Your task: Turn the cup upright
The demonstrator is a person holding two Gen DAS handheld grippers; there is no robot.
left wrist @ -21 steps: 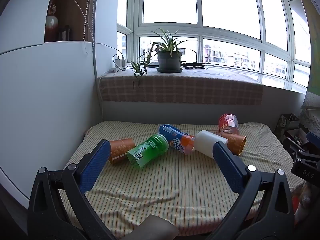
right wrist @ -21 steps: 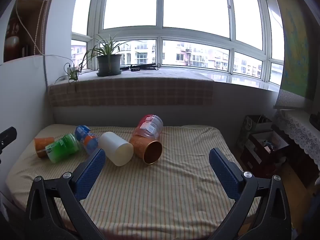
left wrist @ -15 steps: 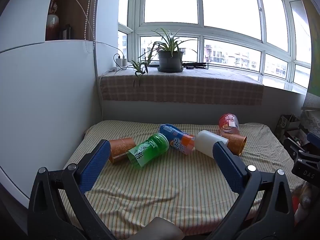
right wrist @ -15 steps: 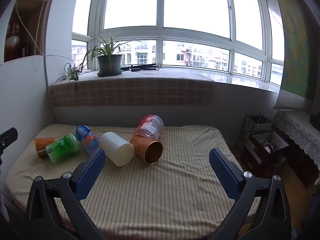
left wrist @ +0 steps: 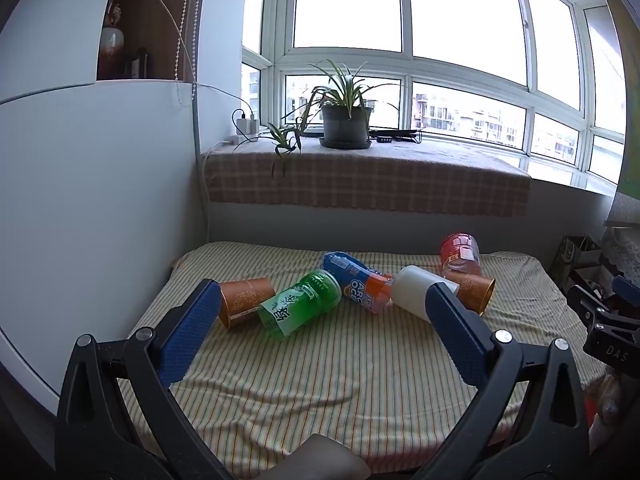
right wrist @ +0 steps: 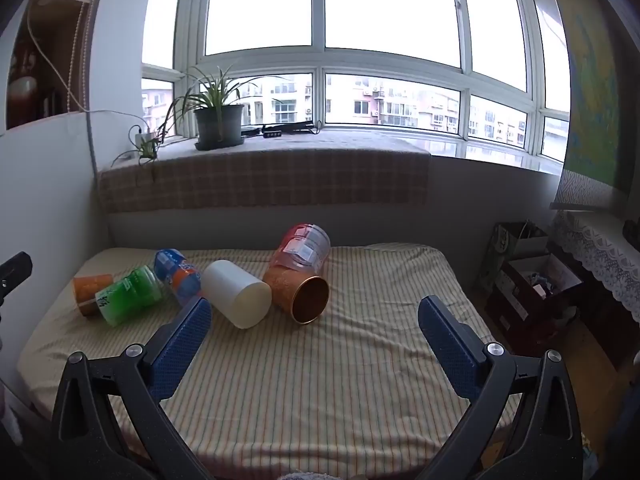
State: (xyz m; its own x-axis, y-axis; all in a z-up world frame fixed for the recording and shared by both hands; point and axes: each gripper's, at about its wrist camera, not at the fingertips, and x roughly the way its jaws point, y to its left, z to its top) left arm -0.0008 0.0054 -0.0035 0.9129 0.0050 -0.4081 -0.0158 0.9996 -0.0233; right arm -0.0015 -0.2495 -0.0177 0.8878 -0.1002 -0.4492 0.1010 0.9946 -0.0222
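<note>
Several cups lie on their sides in a row on a striped cloth. From left: an orange cup, a green cup, a blue-and-orange cup, a white cup, a copper cup and a red clear cup. In the right wrist view they show as orange, green, blue-and-orange, white, copper and red. My left gripper is open and empty, short of the row. My right gripper is open and empty, near the copper cup.
A white cabinet wall stands left of the table. A window ledge with a potted plant runs behind it. Boxes and clutter stand on the floor to the right. The right gripper's body shows at the left view's right edge.
The left wrist view has shifted very slightly. The cups have not moved and both grippers stay open.
</note>
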